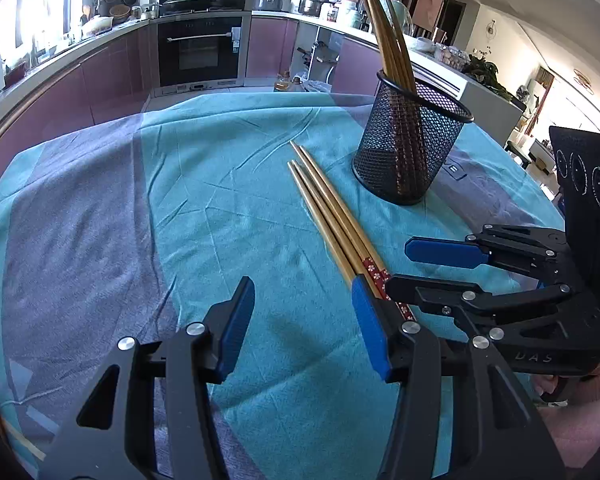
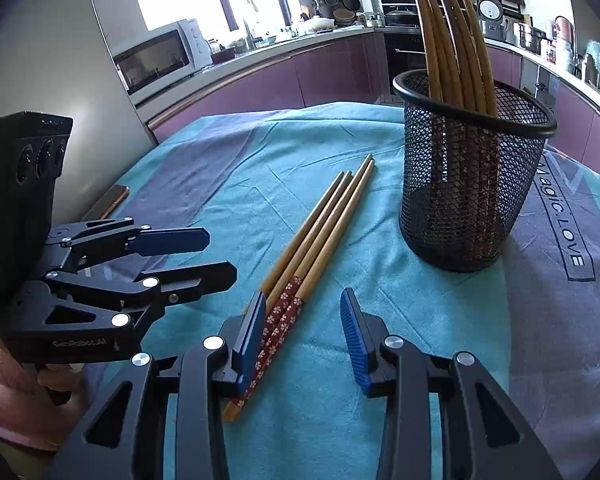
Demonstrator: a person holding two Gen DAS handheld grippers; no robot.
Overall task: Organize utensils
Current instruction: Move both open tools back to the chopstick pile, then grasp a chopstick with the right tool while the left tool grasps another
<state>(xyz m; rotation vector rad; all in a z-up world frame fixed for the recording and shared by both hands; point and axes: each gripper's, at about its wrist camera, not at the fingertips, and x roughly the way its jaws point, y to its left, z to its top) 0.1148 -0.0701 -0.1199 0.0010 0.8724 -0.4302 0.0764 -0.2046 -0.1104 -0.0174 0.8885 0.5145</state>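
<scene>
Several wooden chopsticks [image 1: 328,208] with red flowered ends lie side by side on the teal cloth; they also show in the right wrist view [image 2: 320,232]. A black mesh holder [image 1: 410,148] stands behind them with several chopsticks upright in it; it also shows in the right wrist view [image 2: 472,176]. My left gripper [image 1: 304,320] is open and empty, its right finger beside the chopsticks' red ends. My right gripper [image 2: 304,332] is open, its jaws around the red ends, not closed on them. Each gripper shows in the other's view: the right [image 1: 420,268], the left [image 2: 216,256].
The table is covered by a teal and grey cloth [image 1: 180,200]. A phone [image 2: 110,202] lies near the far left edge in the right wrist view. Kitchen counters, an oven [image 1: 200,50] and a microwave [image 2: 160,56] stand beyond the table.
</scene>
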